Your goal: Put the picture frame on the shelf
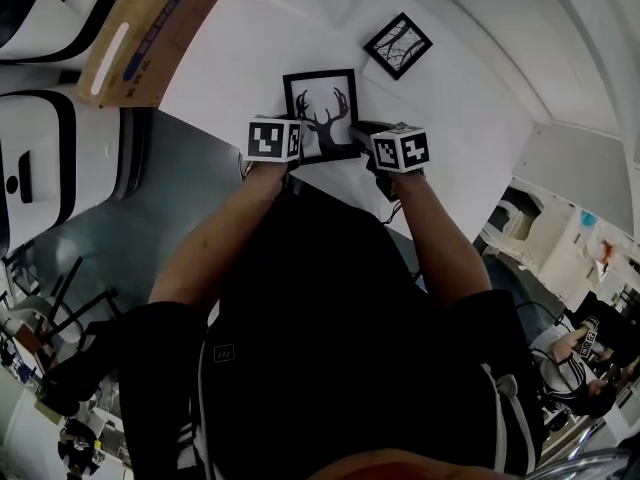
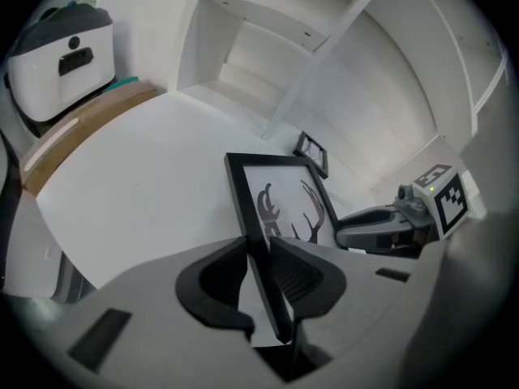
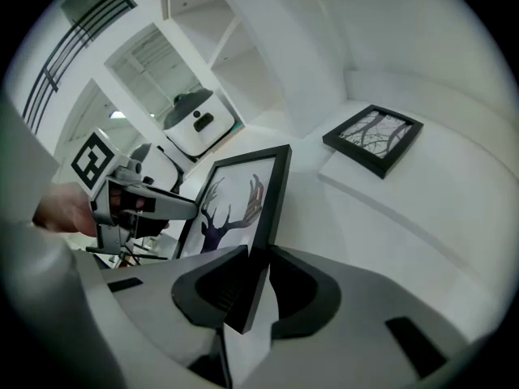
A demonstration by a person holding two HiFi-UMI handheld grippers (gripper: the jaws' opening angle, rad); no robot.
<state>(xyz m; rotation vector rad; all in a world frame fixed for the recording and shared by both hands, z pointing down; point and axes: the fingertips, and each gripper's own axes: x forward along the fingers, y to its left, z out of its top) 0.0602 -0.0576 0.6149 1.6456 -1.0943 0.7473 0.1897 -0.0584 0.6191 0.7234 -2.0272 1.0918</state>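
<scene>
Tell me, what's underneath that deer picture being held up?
Only bare white tabletop shows around and below the deer frame; the patch directly beneath is hidden by the frame itself.

We see a small branch-print frame (image 1: 398, 45) lying toward the white surface's (image 1: 240, 68) far edge, a cardboard box (image 1: 150, 30) at its left edge.

Two picture frames were counted, an antler frame (image 1: 322, 116) and a branch frame (image 1: 397, 45); two grippers, the left gripper (image 2: 259, 272) and the right gripper (image 3: 256, 286); and one cardboard box (image 1: 150, 33).

White shelf unit (image 2: 251, 55) behind white table (image 2: 138, 185); dk grey floor (image 1: 160, 208).
</scene>
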